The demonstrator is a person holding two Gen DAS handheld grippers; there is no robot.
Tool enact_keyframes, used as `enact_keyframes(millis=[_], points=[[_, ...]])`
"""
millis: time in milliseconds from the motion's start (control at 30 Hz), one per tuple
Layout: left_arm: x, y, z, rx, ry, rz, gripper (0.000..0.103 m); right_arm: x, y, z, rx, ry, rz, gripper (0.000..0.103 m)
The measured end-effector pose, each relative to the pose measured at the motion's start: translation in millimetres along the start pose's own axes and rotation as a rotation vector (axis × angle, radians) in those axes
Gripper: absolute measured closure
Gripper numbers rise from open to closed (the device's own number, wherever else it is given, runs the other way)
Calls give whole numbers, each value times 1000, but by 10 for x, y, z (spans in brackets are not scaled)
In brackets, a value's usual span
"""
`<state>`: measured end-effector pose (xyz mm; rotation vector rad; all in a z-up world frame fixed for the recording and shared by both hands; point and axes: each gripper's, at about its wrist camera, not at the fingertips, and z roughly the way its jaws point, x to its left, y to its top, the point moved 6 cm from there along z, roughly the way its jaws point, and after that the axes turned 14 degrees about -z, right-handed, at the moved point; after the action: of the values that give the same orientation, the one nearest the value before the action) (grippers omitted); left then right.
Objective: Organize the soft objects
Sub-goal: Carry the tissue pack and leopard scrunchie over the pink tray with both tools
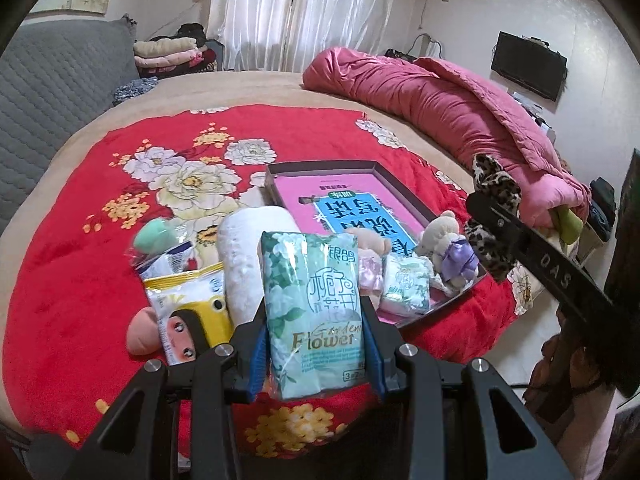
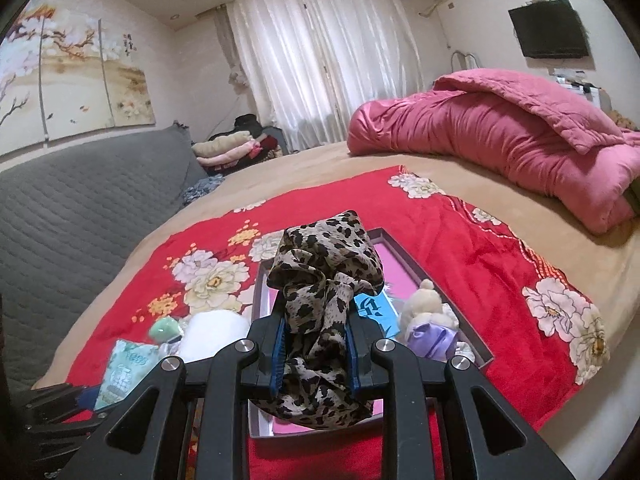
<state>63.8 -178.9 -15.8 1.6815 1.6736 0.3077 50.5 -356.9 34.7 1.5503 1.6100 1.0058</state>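
Left gripper point(image 1: 316, 344): nearest the lens; its blue-lined jaws were clamped on a green tissue pack point(image 1: 316, 308), held clear of the bed and short of the tray.
Right gripper point(image 2: 316, 344): clamped on a leopard-print cloth point(image 2: 324, 276), the bundle held above the near end of the tray; the jaws looked pressed into the fabric.
Tray point(image 1: 320, 169): a shallow dark-rimmed box with a pink printed floor, resting on the red flowered blanket point(image 1: 80, 208).
Done, by judgement: three soft things lay inside the tray at its near end, namely a cream teddy in a purple dress point(image 1: 448, 248), a second teddy in pink point(image 1: 372, 252), partly hidden behind the held pack, and a small green tissue pack point(image 1: 404, 284).
In transit: two things, one per gripper.
Left, by judgement: about five things beside the tray, a white plush roll point(image 1: 248, 256), a yellow-and-white packet point(image 1: 188, 300), a mint puff point(image 1: 154, 236), a peach puff point(image 1: 142, 332), and a clear wrapped packet point(image 1: 168, 264).
Count: tissue packs, two; teddies, two; puffs, two; cloth, one; roll, one; trays, one.
Progress, estimated: under halfway, most of the tray floor being bare.
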Motion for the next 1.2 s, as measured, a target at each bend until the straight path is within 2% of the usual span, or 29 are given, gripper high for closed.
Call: enact_keyframes(millis=[233,633,933,1200], points=[[-296,112,184,14,-22,34,63,-141,-43,28,12,-26,34,78],[-571,152,601,109,-64,26,63,-347,-116,111,27,-49,67,77],[-658,86,914,152,-47,58,63,-365,-176,222,57,-50,61,77],[-727,29,997,146,-34,125,63,-356,-227,384,90,-42,44,77]])
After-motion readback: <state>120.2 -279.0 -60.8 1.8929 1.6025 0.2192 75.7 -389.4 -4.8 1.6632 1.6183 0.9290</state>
